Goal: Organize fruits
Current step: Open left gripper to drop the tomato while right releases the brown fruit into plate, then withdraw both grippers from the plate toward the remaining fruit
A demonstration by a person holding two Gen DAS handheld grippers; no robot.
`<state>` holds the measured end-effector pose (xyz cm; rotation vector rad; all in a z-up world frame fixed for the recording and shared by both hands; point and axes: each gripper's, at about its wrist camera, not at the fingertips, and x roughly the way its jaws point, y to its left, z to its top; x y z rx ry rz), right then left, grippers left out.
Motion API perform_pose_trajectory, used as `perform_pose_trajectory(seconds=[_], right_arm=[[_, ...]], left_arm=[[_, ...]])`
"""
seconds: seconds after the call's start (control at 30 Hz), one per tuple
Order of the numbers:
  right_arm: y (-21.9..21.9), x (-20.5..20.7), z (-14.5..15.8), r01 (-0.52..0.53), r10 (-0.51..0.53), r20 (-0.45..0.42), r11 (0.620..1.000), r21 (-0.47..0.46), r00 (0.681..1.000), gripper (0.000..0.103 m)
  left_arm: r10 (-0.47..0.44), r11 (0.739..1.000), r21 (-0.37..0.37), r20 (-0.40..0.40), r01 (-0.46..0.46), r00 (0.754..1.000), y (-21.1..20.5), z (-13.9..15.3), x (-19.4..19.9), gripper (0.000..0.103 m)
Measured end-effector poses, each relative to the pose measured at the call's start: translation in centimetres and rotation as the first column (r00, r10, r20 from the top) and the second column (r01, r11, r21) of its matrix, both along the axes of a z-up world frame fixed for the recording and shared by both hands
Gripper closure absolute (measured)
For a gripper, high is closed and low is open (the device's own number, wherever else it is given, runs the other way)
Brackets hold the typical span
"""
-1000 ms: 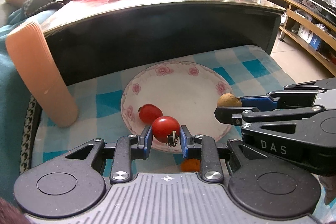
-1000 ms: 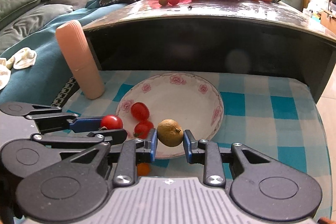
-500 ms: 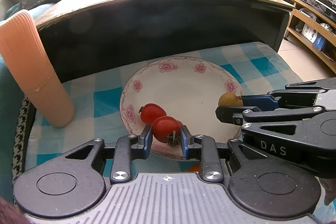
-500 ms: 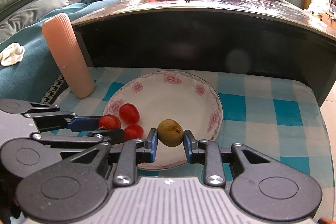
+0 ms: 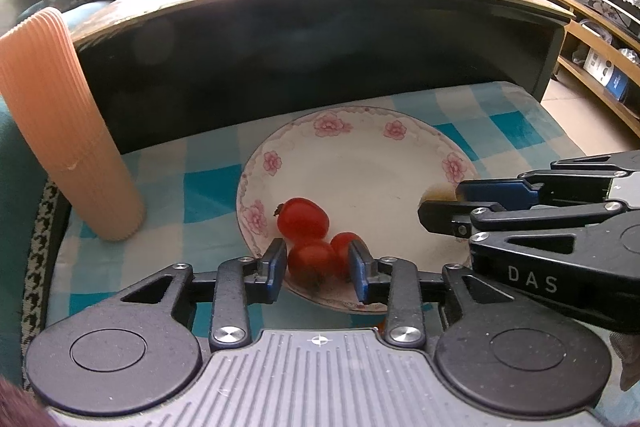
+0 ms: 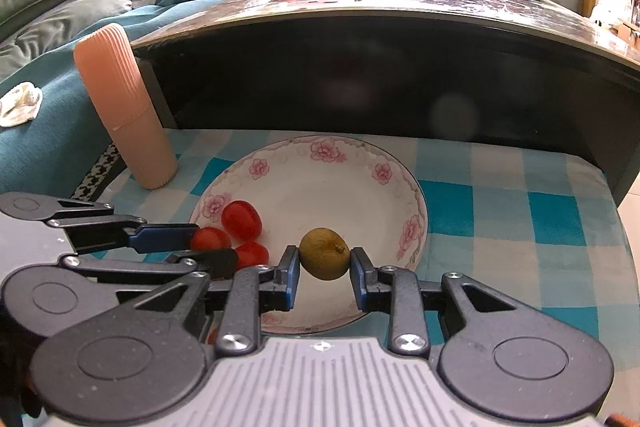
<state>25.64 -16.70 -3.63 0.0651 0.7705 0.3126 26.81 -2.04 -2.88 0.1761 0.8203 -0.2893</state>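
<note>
Right black two-finger gripper [image 6: 324, 269], marked "DAS", slightly apart around brown-green round fruit [image 6: 324, 259]; left black gripper [image 5: 318, 269] apart around red cherry tomato [image 5: 310, 259] on white floral plate [image 5: 360, 163].

From my seat, the plate [image 6: 408, 195] sat on the checked cloth [image 6: 552, 227] in front of the counter [image 6: 400, 39]. Three tomatoes [image 6: 241, 220] bunched at its near-left edge, the round fruit [image 6: 324, 253] to their right, the ribbed cup [image 6: 124, 107] off left.

Glossy ceramic plate [image 6: 412, 203] on matt checked cloth [image 6: 520, 211], beside a ribbed matt plastic cylinder [image 6: 124, 107].
</note>
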Motion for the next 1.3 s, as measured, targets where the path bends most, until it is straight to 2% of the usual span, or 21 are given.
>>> perform_pose_trajectory(seconds=[0.73,1.03,1.3], right_arm=[[-0.4,-0.6,1.7,0.021,-0.022,0.032,1.0,0.015,0.999,0.057],[-0.7,-3.1,3.0,0.02,-0.021,0.034,0.999,0.036,0.999,0.056],[-1.0,-6.1,3.1,0.023,-0.024,0.012,0.999,0.04,1.0,0.056]], left_arm=[[-0.004,1.0,-0.015,0.034,0.005,0.999,0.5,1.8,-0.7,0.049],[-0.032,1.0,0.001,0.034,0.032,0.999,1.5,3.0,-3.9,0.045],[-0.01,1.0,-0.004,-0.006,0.01,1.0,3.0,2.8,-6.7,0.045]])
